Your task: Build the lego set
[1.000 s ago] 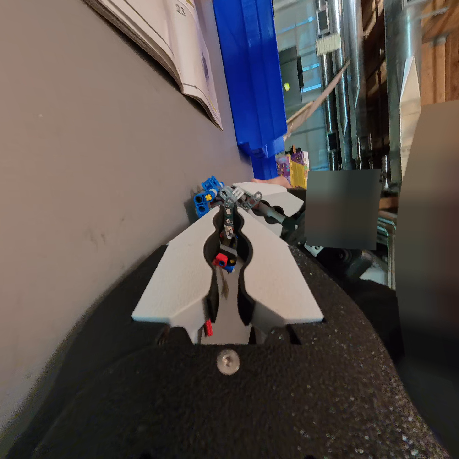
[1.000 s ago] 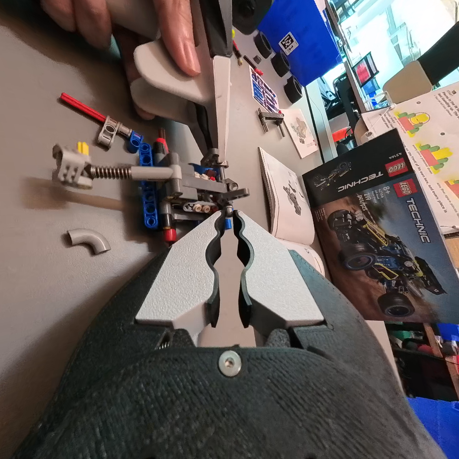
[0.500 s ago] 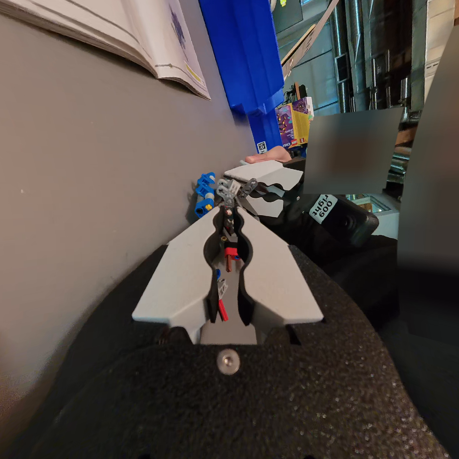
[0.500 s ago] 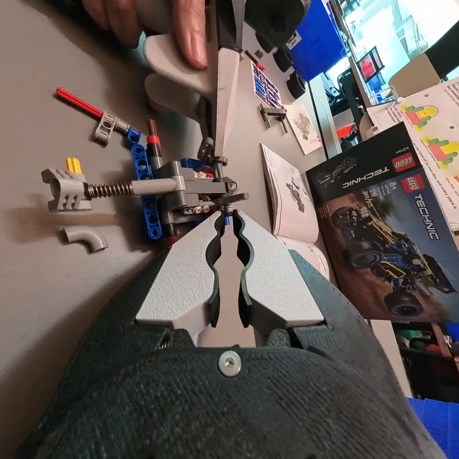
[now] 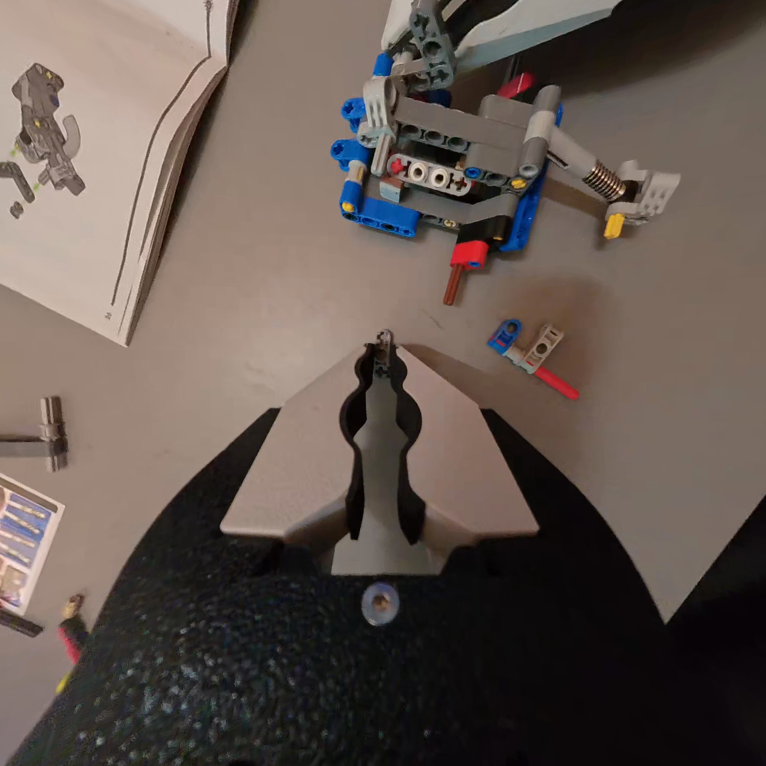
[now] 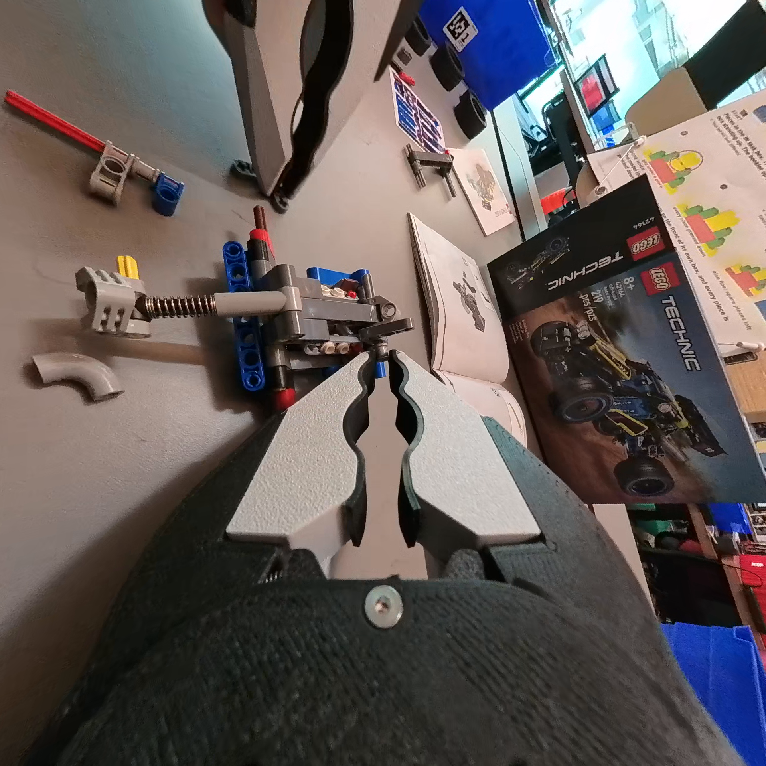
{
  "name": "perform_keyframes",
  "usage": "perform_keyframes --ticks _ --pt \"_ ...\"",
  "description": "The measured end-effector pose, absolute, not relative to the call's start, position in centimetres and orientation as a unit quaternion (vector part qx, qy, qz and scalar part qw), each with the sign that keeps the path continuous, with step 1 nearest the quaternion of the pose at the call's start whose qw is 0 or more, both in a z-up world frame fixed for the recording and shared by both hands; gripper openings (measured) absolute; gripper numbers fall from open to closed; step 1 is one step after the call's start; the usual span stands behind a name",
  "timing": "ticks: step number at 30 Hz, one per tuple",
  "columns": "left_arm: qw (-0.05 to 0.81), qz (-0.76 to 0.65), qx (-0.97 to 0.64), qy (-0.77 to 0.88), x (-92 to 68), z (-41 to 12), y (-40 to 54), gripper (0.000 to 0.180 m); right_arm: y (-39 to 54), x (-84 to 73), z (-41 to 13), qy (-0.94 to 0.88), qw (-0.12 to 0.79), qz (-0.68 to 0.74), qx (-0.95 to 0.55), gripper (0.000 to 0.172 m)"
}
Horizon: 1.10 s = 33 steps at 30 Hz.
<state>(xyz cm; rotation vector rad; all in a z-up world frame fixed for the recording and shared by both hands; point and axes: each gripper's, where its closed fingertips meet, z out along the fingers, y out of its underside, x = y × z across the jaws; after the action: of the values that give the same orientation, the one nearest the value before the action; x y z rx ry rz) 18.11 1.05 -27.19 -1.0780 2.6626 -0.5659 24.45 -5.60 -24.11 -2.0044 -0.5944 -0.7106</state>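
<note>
Position of the left gripper (image 5: 383, 346) has changed: a second ago its tips sat against the model (image 5: 447, 166) beside the right gripper's; now it stands back over bare table (image 5: 269, 269), well apart from the model, and looks down on it. Its jaws are closed on a small dark grey piece (image 5: 382, 360), which pokes out past the tips; both pads press on it. In the right wrist view the same gripper hangs above the table with the piece (image 6: 282, 201) at its tip, and the hand seen there earlier is out of frame.

The right gripper (image 6: 382, 357) has stayed put. Its jaws are nearly closed, pinching a short grey pin (image 6: 381, 351) under the model's dark arm (image 6: 387, 327). The model (image 6: 290, 315) lies flat on the table (image 6: 124, 456), spring strut (image 6: 178, 306) pointing away from the manual (image 6: 460, 298).

Open room: bare table lies between the left gripper and the model. A blue-grey connector with red axle (image 5: 530, 356) lies near, to the right of the tips; a brown axle (image 5: 454, 286) juts from the model's near edge. The manual (image 5: 103, 166) bounds the far left. A grey elbow (image 6: 74, 373) lies loose beside the strut. The box (image 6: 621, 352) stands just beyond the manual.
</note>
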Motion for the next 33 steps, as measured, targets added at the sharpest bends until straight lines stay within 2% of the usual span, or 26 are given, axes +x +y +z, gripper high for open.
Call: perform_keyframes --ticks 13,23,26,30,33 --pt "0.103 -0.186 -0.328 0.92 18.4 -27.2 0.8 0.008 -5.6 24.2 -24.1 -0.247 0.449 -0.287 -0.809 0.004" --pt "0.077 -0.198 -0.324 0.922 18.5 -27.3 0.5 0.003 -5.5 24.1 -24.2 -0.249 0.45 -0.286 -0.809 0.004" --pt "0.032 -0.289 -0.399 0.87 19.1 -26.4 -0.2 0.003 -5.5 24.1 -24.2 -0.248 0.449 -0.286 -0.809 0.004" --pt "-0.115 -0.532 -0.523 0.656 20.8 -21.7 -2.1 0.003 -5.5 24.1 -24.2 -0.245 0.448 -0.286 -0.811 0.004" --pt "-0.186 -0.578 -0.567 0.556 20.7 -21.9 -2.5 0.003 -5.5 24.1 -24.2 -0.24 0.448 -0.283 -0.813 0.004"
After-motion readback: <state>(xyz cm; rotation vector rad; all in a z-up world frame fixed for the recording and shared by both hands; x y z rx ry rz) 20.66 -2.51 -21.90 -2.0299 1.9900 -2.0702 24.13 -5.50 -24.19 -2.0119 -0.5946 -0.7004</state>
